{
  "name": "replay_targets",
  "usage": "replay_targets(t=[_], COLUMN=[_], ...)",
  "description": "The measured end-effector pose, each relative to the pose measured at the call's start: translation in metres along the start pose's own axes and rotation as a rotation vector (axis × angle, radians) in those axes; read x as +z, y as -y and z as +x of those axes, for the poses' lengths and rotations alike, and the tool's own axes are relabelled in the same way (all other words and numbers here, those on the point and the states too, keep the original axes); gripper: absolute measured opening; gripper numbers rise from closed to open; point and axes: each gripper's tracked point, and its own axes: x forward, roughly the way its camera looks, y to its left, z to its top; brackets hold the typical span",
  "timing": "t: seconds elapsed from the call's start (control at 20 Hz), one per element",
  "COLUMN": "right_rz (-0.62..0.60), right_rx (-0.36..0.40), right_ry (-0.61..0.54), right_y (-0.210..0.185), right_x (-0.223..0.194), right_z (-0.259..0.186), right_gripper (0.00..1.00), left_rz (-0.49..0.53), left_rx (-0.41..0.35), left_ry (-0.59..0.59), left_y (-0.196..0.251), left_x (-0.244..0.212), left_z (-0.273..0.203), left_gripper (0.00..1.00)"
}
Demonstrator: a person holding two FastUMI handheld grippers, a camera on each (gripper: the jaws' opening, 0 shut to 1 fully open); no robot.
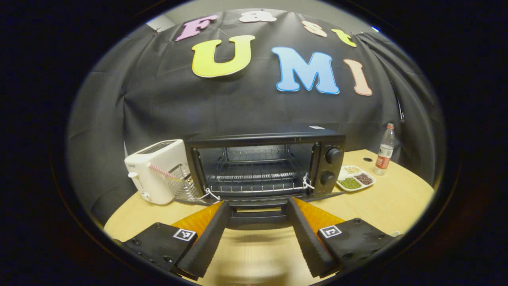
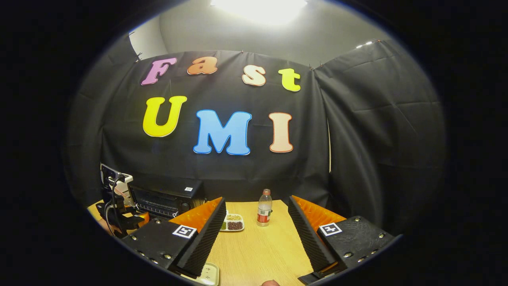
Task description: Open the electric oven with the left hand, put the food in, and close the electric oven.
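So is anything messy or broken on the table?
Nothing spilled or broken. The oven stands open with its rack bare, so no food is inside yet. The toaster, divided snack plate and bottle all sit upright and tidy.

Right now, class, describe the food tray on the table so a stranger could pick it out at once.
Find the black oven on the wooden table. On its knob side lies a small white tray, between the oven and a bottle. Unlike its neighbours, it is flat and split into compartments of green, dark and pale grains.
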Motion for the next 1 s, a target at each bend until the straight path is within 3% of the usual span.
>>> replay_targets(t=[0.7, 1.0], right_rz=[-0.018, 0.025], right_rx=[0.037, 0.092], right_ry=[-0.024, -0.064], right_y=[-0.007, -0.013], right_x=[-0.007, -0.018], right_z=[-0.008, -0.005], right_gripper=[0.96, 0.97], left_rz=[-0.038, -0.022], left_rx=[-0.005, -0.016], left_ry=[-0.157, -0.022], left_y=[0.009, 0.018], left_x=[-0.063, -0.008], left_z=[-0.011, -0.045], left_gripper=[0.98, 0.98])
